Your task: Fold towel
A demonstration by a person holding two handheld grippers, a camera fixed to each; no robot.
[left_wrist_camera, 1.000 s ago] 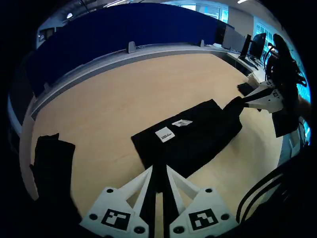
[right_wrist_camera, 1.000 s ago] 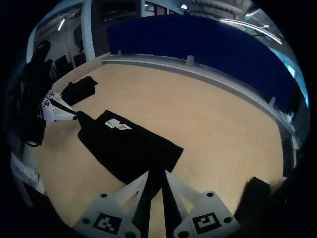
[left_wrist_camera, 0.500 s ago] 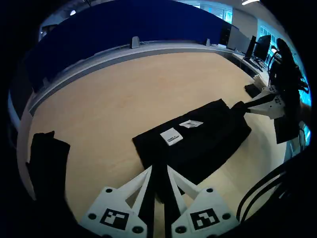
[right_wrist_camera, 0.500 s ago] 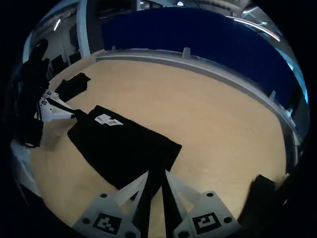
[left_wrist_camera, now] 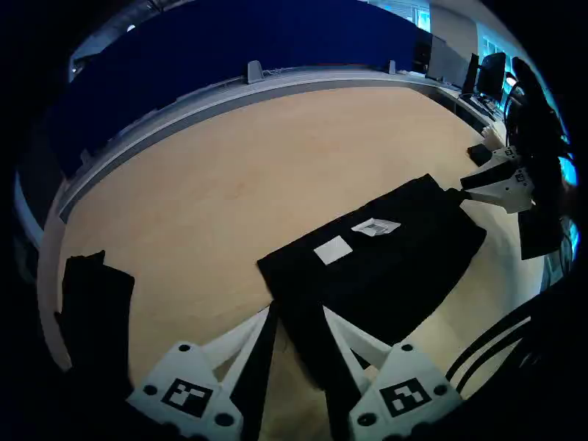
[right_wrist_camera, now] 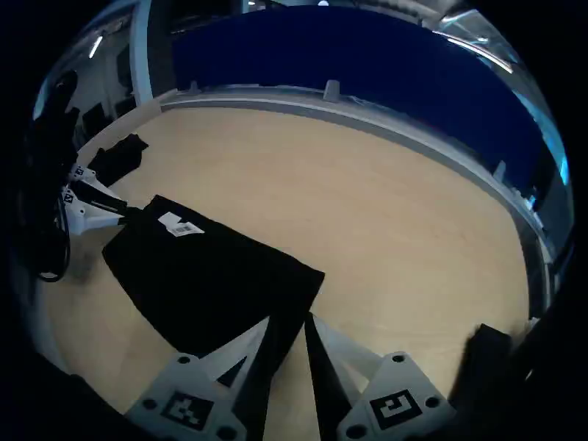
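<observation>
Lying on the desk [left_wrist_camera: 220, 184], the black towel [left_wrist_camera: 382, 272] has one corner between the left hand-held gripper's [left_wrist_camera: 298, 310] widely spread fingers. The right hand-held gripper [right_wrist_camera: 289, 319] sits narrow at the opposite corner; whether it pinches the cloth is unclear.

Your left camera rode on the left gripper [left_wrist_camera: 298, 314] and looked forward along its 2 fingers, low over the table [left_wrist_camera: 220, 176] and very near to one end of the towel [left_wrist_camera: 382, 257]. Your right camera rode on the right gripper [right_wrist_camera: 287, 317] and looked along its own 2 fingers from the other end, equally low and near. The 2 views faced partly toward each other, so each one caught the other gripper far off. Both shared the towel, the table top and the blue partition [right_wrist_camera: 353, 66] behind it.
</observation>
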